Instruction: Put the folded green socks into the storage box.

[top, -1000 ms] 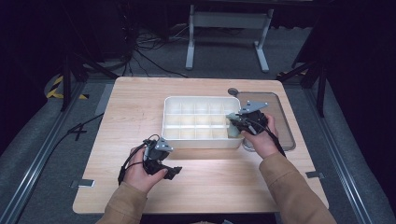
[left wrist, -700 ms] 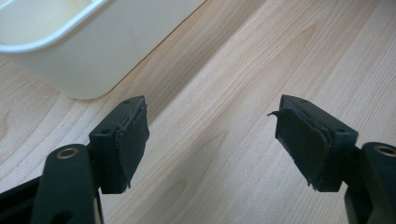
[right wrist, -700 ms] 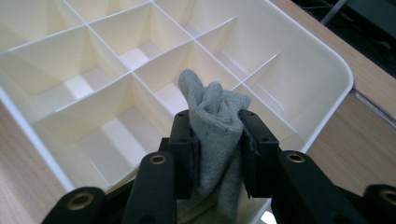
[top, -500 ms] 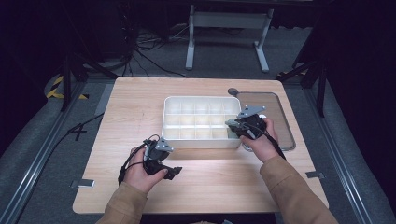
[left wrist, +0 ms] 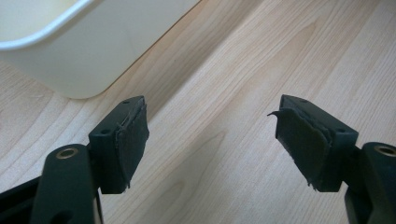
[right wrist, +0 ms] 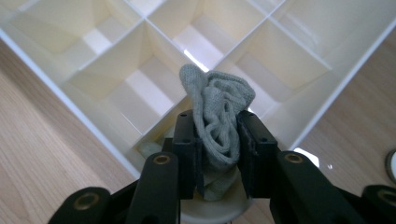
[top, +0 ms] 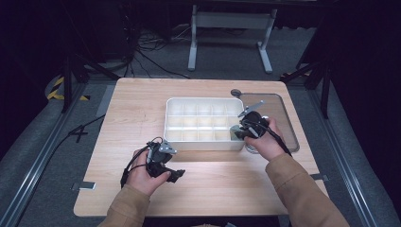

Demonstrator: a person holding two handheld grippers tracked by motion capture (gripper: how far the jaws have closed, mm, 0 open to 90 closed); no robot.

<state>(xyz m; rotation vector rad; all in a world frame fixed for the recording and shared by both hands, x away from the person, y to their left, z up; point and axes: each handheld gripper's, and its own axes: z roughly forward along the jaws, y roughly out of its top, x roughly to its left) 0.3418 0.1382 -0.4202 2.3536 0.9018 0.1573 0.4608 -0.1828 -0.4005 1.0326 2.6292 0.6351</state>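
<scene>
The bunched grey sock [right wrist: 218, 122] was pinched between the closed jaws of the right gripper [top: 242, 131] above the near right corner cell of the white divided tray [top: 202, 142], apparently for dropping in, while the left gripper [top: 171, 174], jaws open and empty, waited on the worktop [top: 127, 113] near the tray's front.

A dark room with grey floor [top: 42, 156]; black cables [top: 151, 56] and a grey metal stand [top: 230, 21] lie far behind.
</scene>
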